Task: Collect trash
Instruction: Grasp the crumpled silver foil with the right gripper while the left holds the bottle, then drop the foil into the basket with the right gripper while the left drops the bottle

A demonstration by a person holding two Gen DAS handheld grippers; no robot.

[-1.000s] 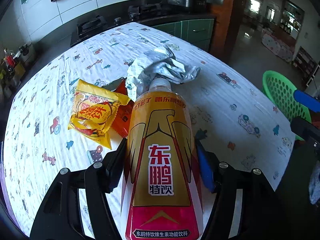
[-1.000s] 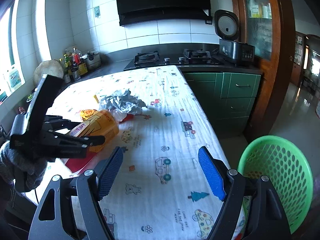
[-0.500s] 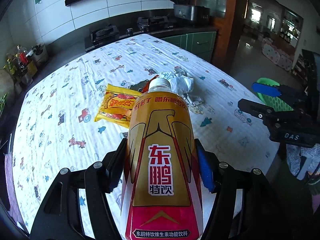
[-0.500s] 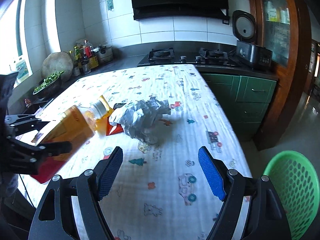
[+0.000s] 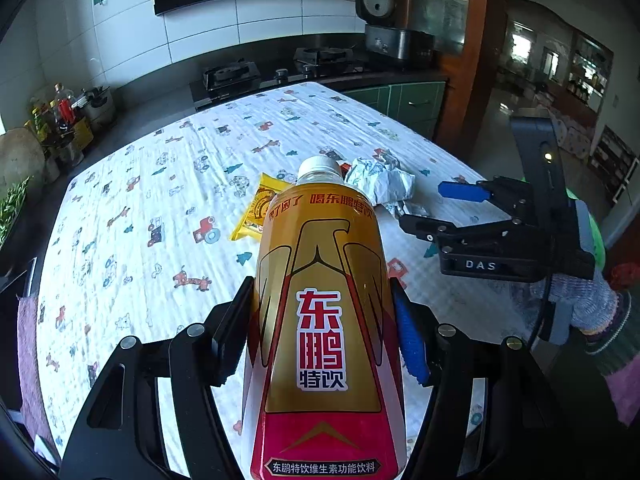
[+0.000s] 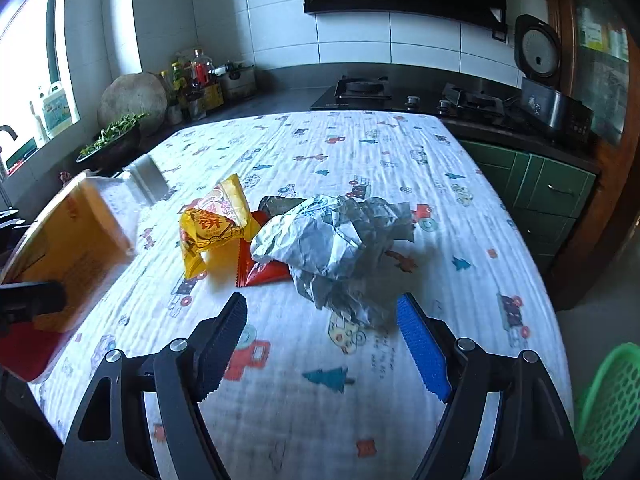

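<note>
My left gripper (image 5: pixel 322 336) is shut on a yellow and red drink bottle (image 5: pixel 320 320) with a white cap, held above the table; the bottle also shows in the right wrist view (image 6: pixel 76 236) at the left. My right gripper (image 6: pixel 322 344) is open and empty, just in front of a crumpled silver wrapper (image 6: pixel 332 240). A yellow snack packet (image 6: pixel 214 220) and a red packet (image 6: pixel 264 270) lie to its left. In the left wrist view the silver wrapper (image 5: pixel 380 184) and yellow packet (image 5: pixel 256 212) lie beyond the bottle, and the right gripper (image 5: pixel 448 208) hovers near them.
The table has a white cloth (image 6: pixel 360 152) with cartoon prints. A green mesh basket (image 6: pixel 608 408) stands off the table's right front corner. A stove (image 6: pixel 364 88), a rice cooker (image 6: pixel 548 88) and bottles (image 6: pixel 196 80) line the back counter. Green cabinets (image 6: pixel 548 196) stand at the right.
My left gripper has lifted and pulled back with the bottle. My right gripper has moved forward over the table to just short of the silver wrapper.
</note>
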